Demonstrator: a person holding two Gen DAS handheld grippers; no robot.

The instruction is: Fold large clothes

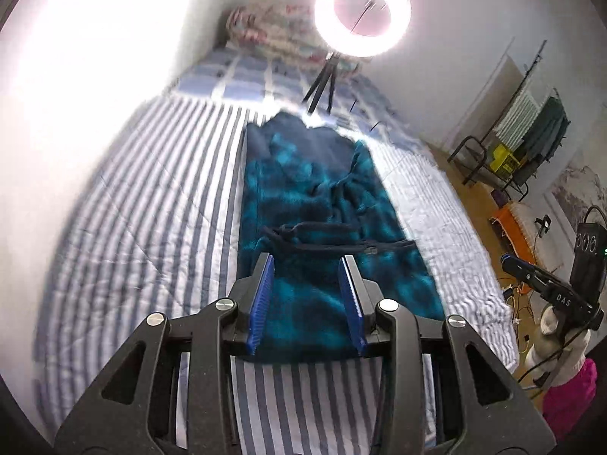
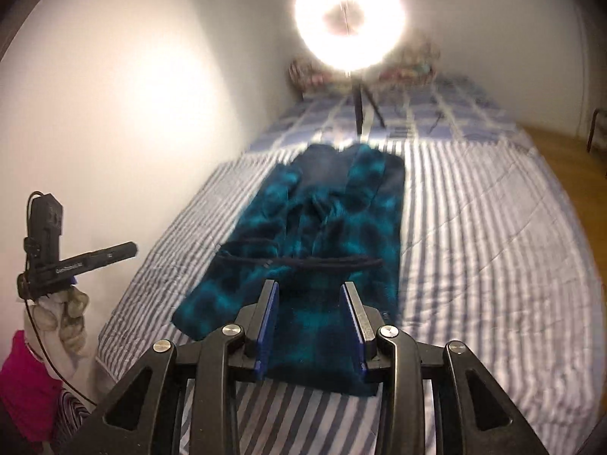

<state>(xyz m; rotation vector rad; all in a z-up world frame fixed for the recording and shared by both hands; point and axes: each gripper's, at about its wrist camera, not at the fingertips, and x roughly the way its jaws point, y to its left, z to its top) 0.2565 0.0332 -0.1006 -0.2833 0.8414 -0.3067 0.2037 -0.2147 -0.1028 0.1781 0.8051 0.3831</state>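
Ample bare bedspread (image 2: 474,227) around robe (image 2: 322,220)

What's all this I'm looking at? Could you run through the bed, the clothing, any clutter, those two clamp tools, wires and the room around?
Surface: bed with striped cover, checked blanket at the far end.
Job's things: teal robe lies lengthwise, folded narrow, dark belt across it.
Clutter: ring light on a tripod stands on the bed; floral bedding by the wall.
Grippers: left gripper and right gripper both open, above the robe's near end, holding nothing.
Cables: wires on the floor beside the bed.
Surroundings: white walls, wood floor, clothes rack.
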